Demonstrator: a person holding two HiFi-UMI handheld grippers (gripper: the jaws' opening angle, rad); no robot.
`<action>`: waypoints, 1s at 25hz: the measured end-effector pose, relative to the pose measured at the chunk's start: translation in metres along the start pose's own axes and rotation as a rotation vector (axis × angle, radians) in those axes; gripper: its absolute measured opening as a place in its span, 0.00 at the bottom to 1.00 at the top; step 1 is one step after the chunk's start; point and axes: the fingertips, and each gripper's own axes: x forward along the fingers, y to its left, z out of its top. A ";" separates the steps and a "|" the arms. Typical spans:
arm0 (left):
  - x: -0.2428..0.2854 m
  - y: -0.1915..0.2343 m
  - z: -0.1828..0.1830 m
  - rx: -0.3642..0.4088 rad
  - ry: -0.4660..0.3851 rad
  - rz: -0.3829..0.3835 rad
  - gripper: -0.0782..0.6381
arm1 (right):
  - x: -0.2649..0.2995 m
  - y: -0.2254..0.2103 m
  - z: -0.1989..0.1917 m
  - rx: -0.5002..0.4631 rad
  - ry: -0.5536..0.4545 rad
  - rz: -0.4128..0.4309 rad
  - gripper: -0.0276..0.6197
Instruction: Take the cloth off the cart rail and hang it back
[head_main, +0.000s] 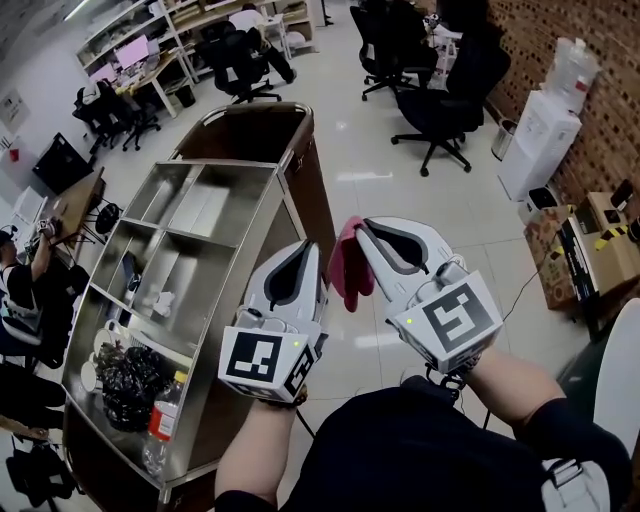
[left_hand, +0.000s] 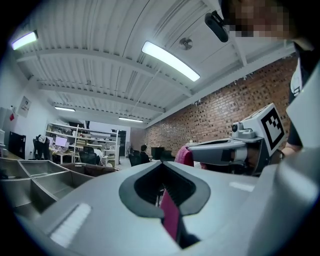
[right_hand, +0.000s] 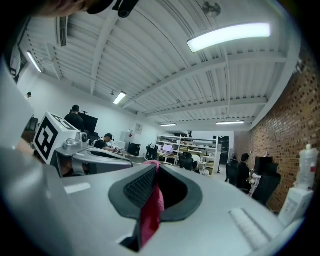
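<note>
At frame center in the head view, both forearms reach forward side by side. Left gripper (head_main: 308, 248) and right gripper (head_main: 363, 226) are raised, tips pointing up-frame, marker cubes toward the camera. Left fingers (left_hand: 95, 200) are closed on a magenta strip of the cloth (head_main: 348, 268). Right fingers (right_hand: 225, 197) are clamped on it too, cloth bunched at their tips. Cloth hangs in the air between the two tips, just right of the cart (head_main: 262, 196) and apart from it, over the floor (head_main: 400, 190). No writing is legible; the bottle (head_main: 163, 420) has a red label, print too small. Black bag (head_main: 128, 385) sits in the cart at lower left. Chairs (head_main: 440, 100) are at upper middle, dispenser (head_main: 545, 140) and brick wall (head_main: 590, 60) at upper right.
</note>
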 end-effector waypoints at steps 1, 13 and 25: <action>0.007 0.003 -0.002 0.000 0.003 0.000 0.11 | 0.004 -0.007 0.000 0.003 0.000 -0.001 0.07; 0.105 0.027 -0.042 0.019 0.032 0.047 0.11 | 0.051 -0.101 -0.025 0.021 -0.014 0.052 0.07; 0.249 0.030 -0.063 0.026 0.043 0.151 0.11 | 0.085 -0.248 -0.031 0.038 -0.022 0.143 0.07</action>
